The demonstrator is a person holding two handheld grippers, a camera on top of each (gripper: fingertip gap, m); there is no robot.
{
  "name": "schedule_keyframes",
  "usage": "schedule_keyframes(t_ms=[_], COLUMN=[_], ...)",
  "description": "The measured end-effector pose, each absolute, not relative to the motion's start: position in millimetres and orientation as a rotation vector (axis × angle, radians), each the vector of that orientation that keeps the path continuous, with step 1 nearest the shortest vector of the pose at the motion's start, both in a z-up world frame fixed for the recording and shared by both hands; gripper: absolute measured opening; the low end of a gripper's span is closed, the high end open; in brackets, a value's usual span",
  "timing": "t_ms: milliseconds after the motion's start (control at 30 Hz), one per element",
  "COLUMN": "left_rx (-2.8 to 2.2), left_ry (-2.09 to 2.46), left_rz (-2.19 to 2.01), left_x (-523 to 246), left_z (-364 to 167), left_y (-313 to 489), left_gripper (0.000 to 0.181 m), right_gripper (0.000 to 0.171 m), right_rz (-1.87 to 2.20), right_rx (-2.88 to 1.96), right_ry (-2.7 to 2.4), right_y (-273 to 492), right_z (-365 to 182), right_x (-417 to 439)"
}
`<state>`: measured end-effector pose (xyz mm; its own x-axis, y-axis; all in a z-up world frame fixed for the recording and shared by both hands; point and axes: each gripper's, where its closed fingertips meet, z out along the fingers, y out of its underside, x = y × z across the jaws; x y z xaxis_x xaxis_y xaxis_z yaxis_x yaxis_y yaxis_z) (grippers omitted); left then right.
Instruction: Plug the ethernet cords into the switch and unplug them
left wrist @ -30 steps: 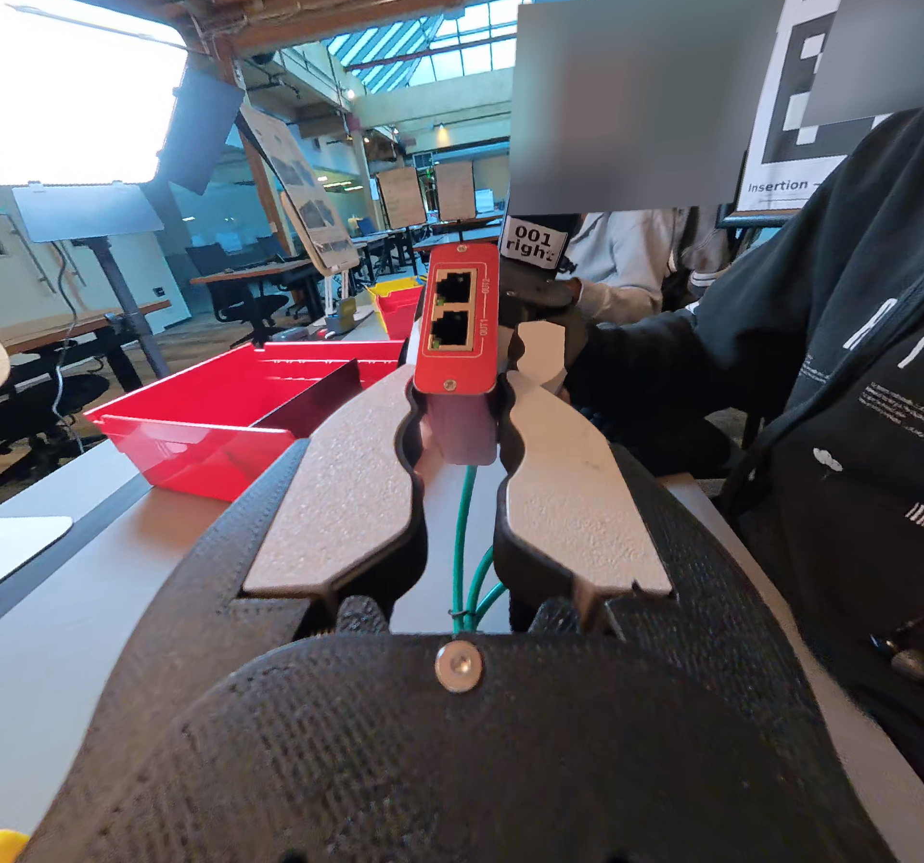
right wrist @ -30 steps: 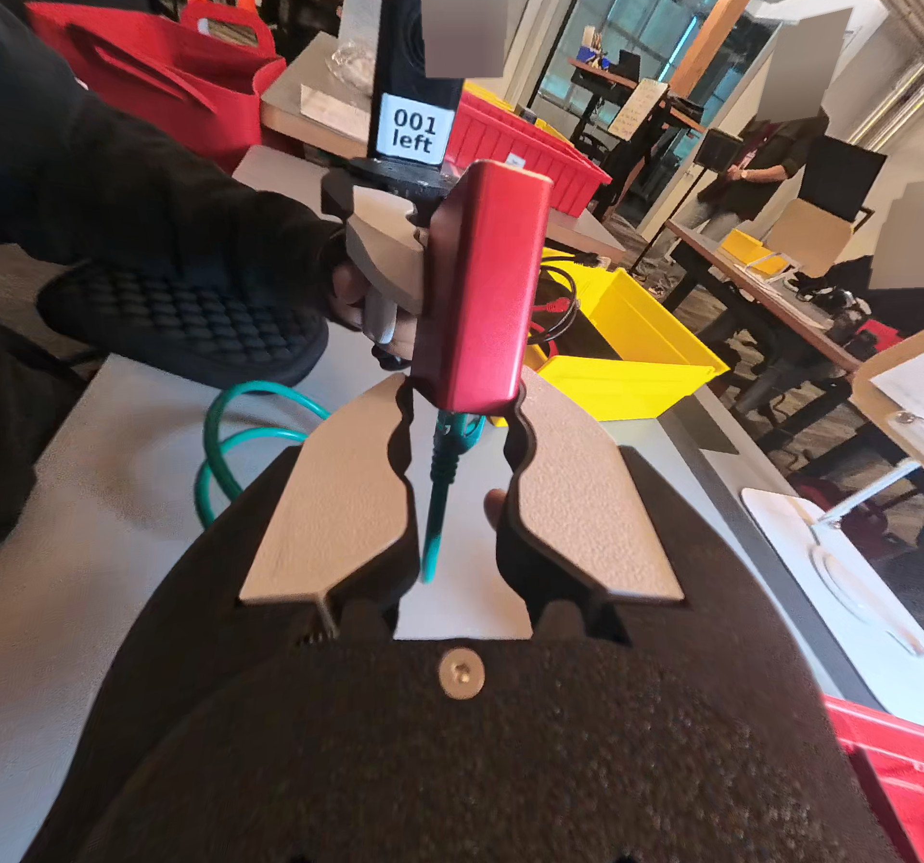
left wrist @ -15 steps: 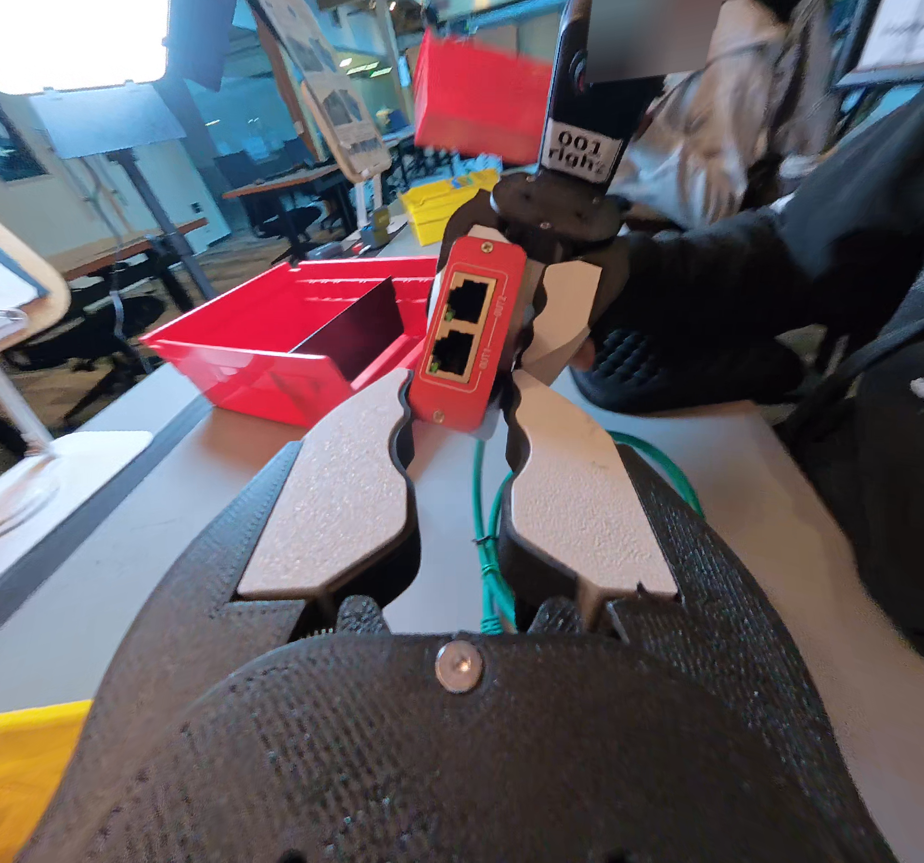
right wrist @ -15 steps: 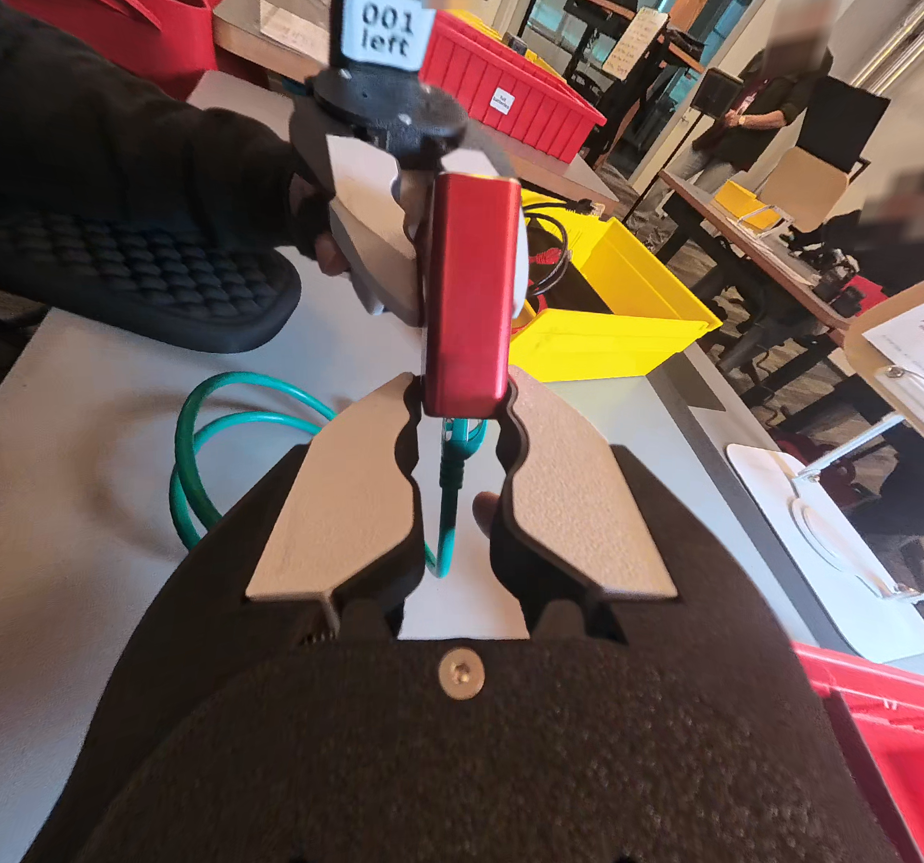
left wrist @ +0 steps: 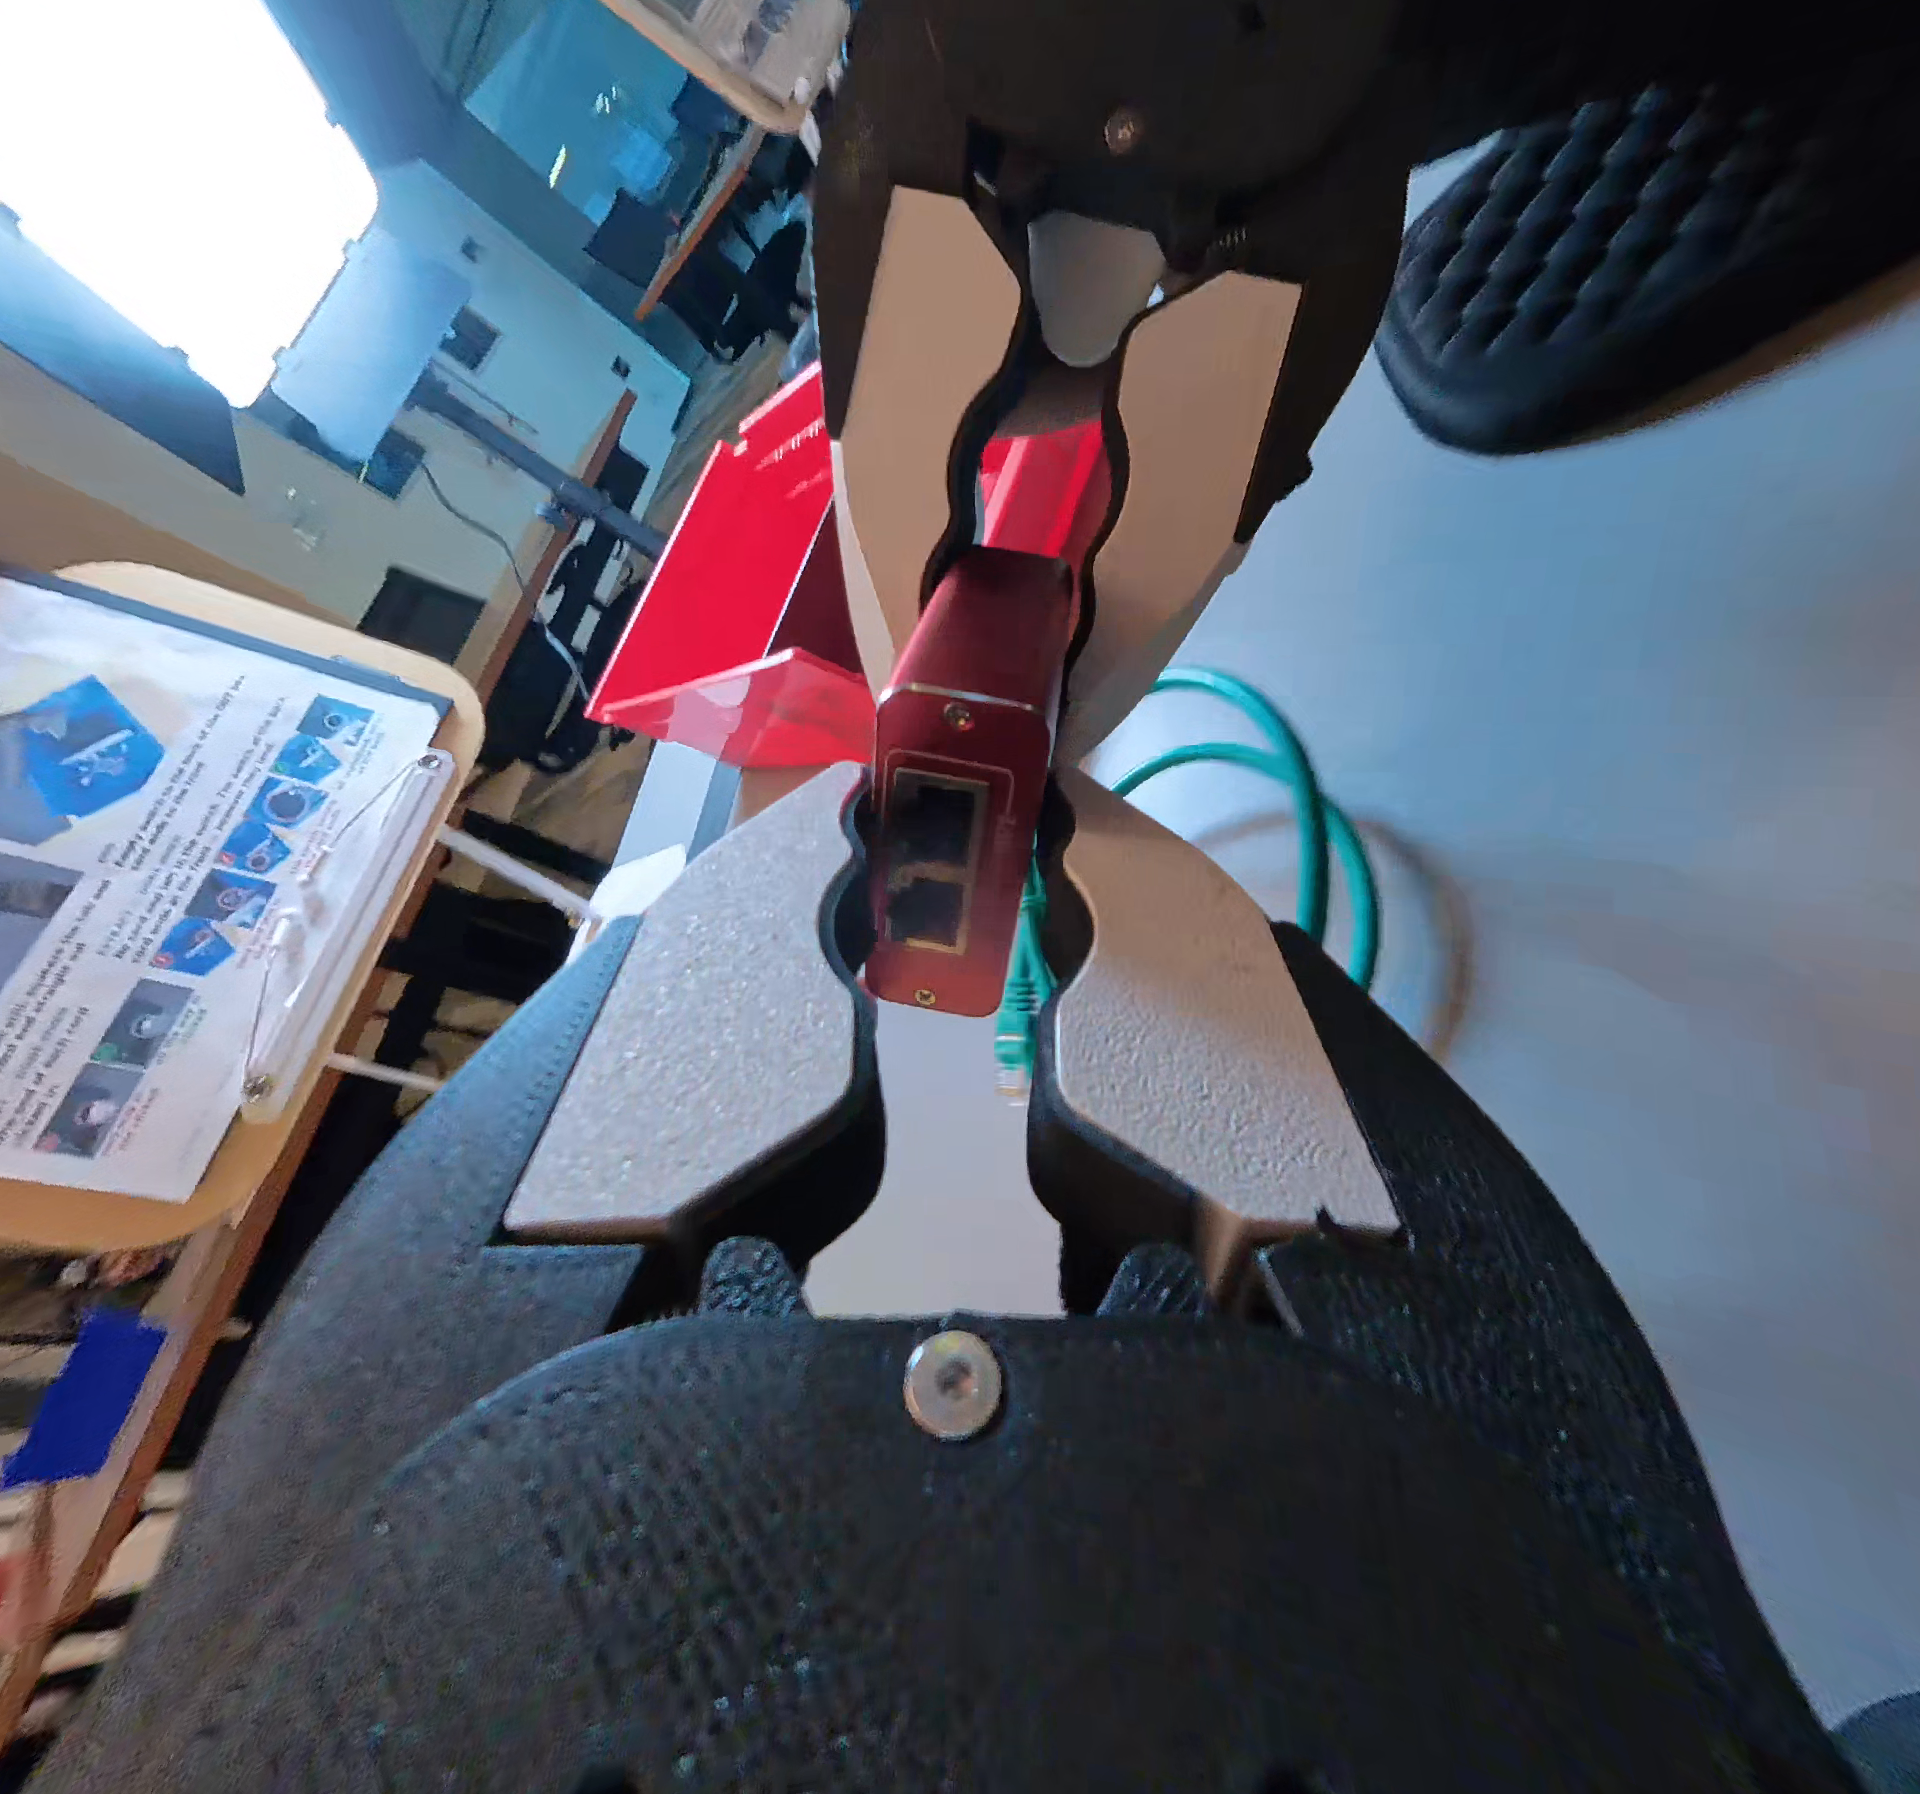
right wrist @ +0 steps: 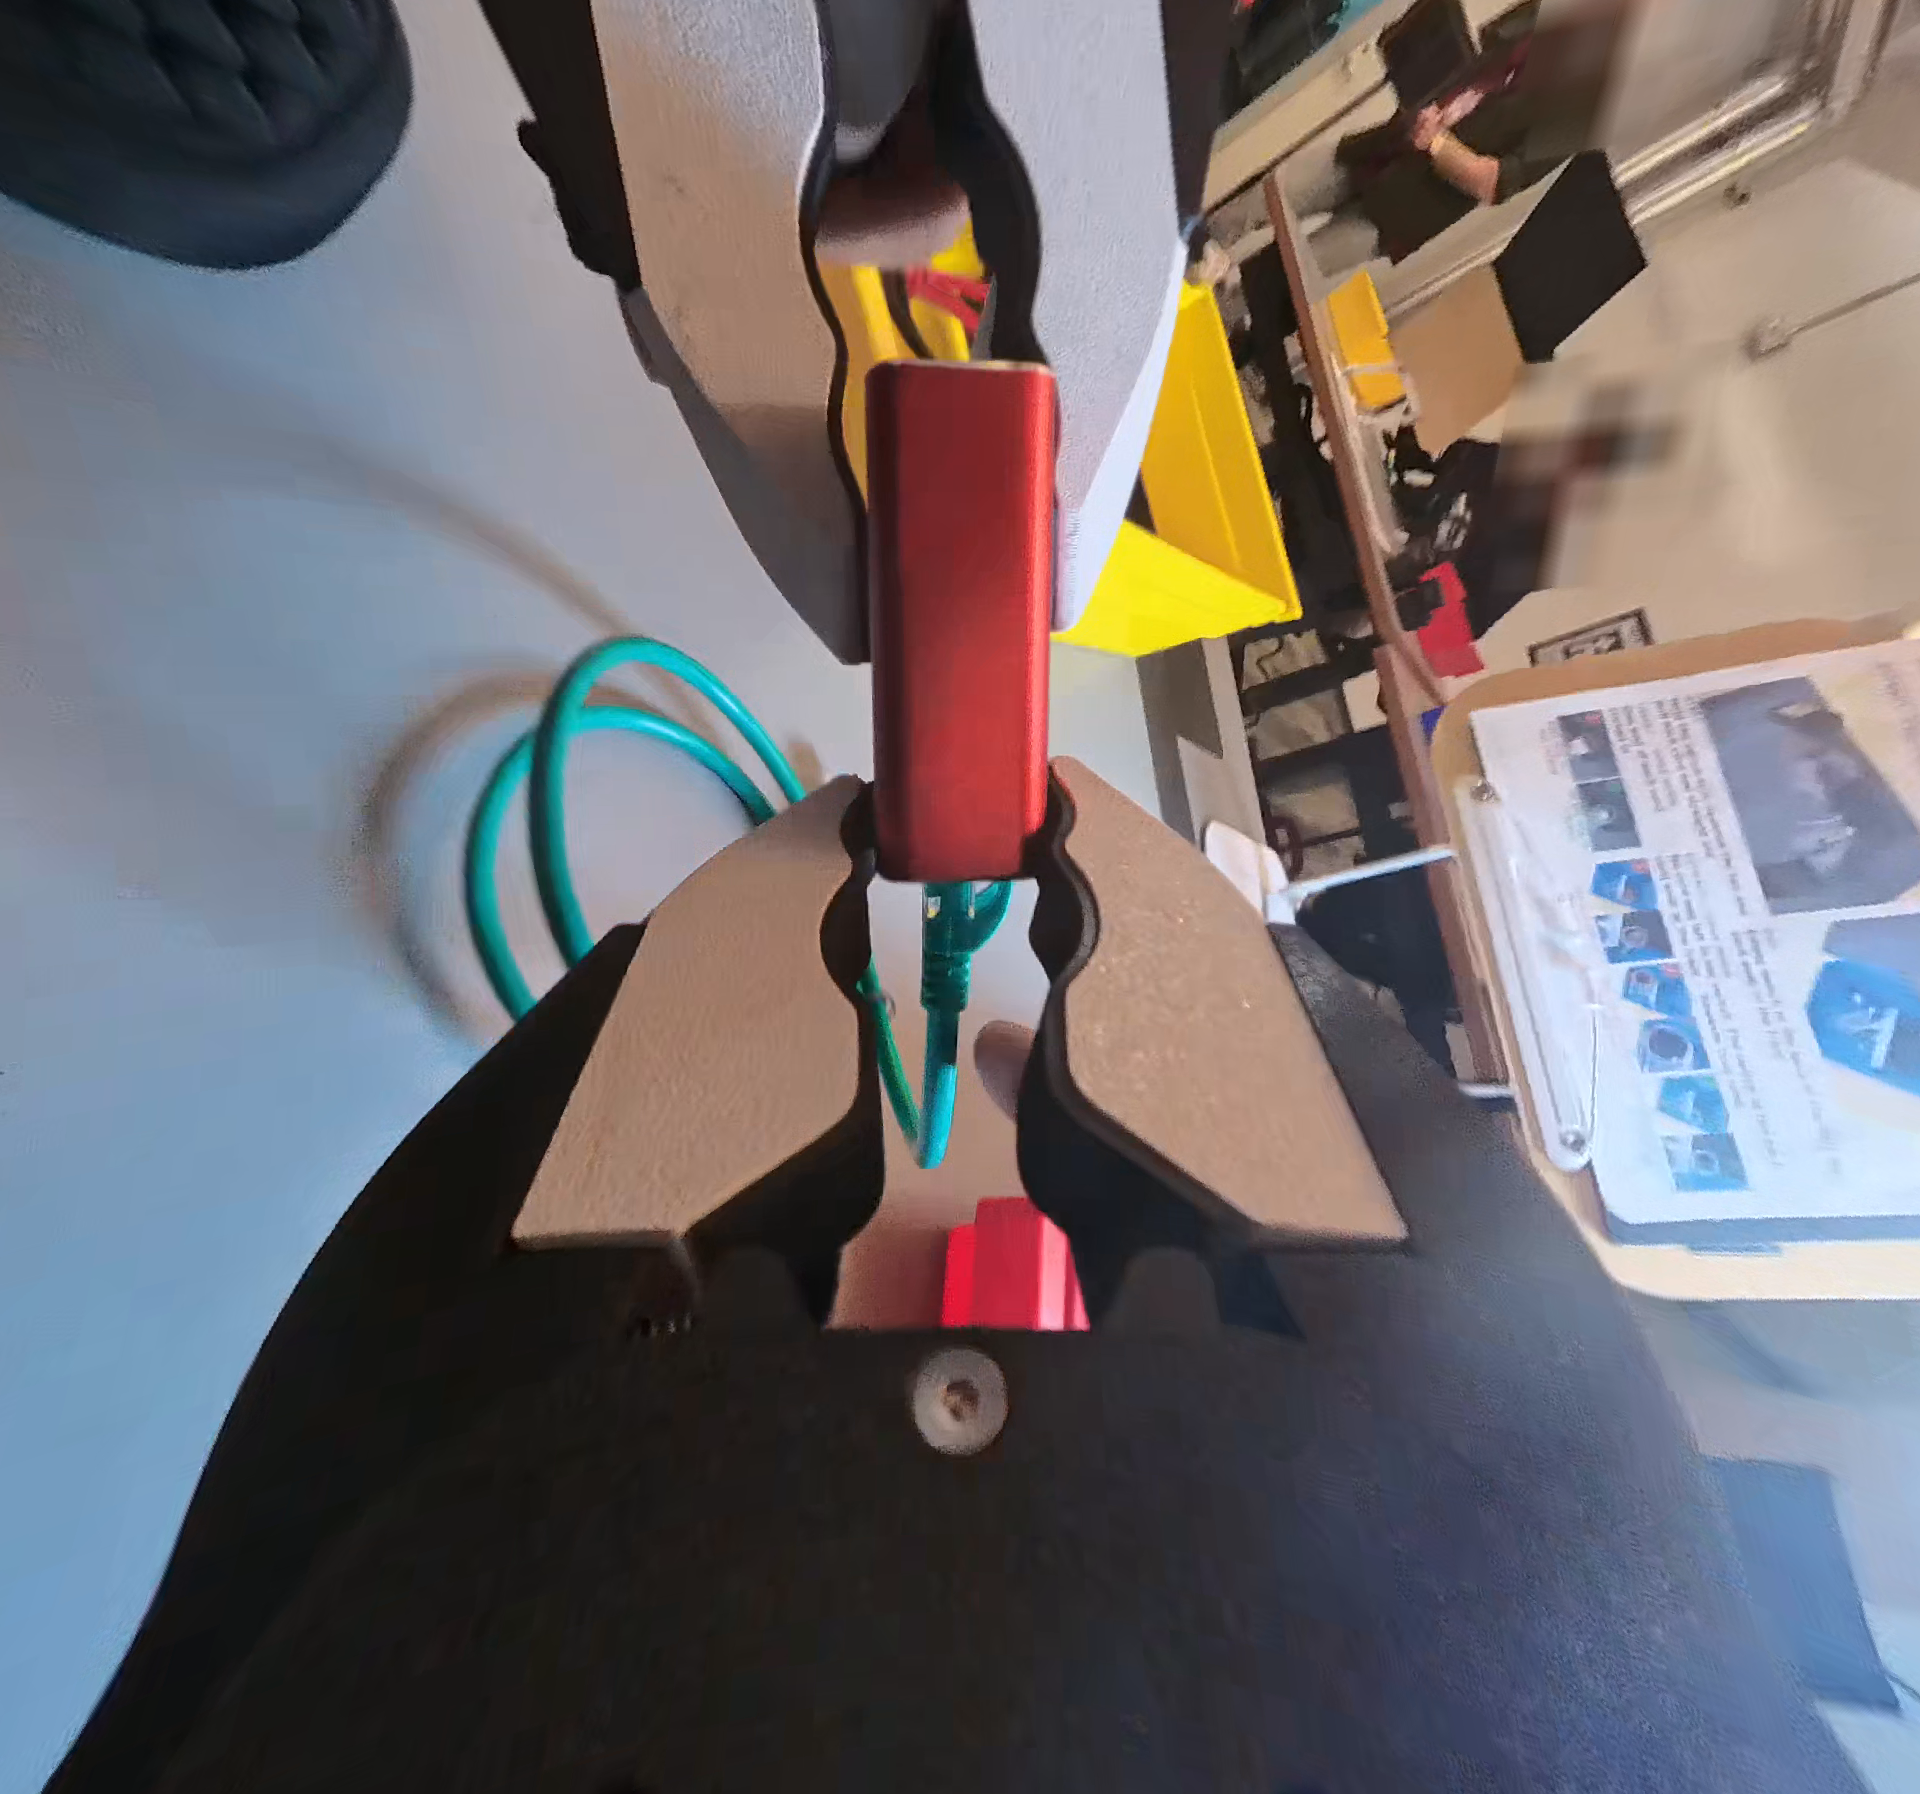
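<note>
Only the left wrist view shows the switch (left wrist: 961,835) ports; both tongs (left wrist: 951,897) (right wrist: 956,835) clamp it.

One red metal box-shaped switch (left wrist: 961,788) with two dark ports, one coiled green ethernet cord (right wrist: 582,809), one red plastic bin (left wrist: 727,591), one yellow plastic bin (right wrist: 1195,539), one illustrated instruction sheet (left wrist: 135,871) and two black two-finger grippers show here.

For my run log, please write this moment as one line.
switch: held at both ends | left hand-held gripper: shut on switch | right hand-held gripper: shut on switch | ports: empty | cord: loose on table
</note>
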<state>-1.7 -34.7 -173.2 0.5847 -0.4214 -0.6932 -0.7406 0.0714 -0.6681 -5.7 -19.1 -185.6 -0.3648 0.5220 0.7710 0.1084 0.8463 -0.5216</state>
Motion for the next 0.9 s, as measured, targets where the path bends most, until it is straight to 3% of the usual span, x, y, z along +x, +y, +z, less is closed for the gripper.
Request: schedule_keyframes(t_ms=[333, 900], left_rx=[-1.354, -1.285], left_ry=[0.925, 0.938], left_rz=[-0.11, -0.07], left_x=[28, 32], left_z=[-133, -138], left_y=[-58, -57], left_gripper=[0.027, 0.027], right_gripper=[0.03, 0.027], right_rz=[1.0, 0.859], right_rx=[-0.371, -0.319], right_ry=[-1.879, -1.908], right_y=[-51, -55], right_z=[-153, -145], right_x=[17, 23])
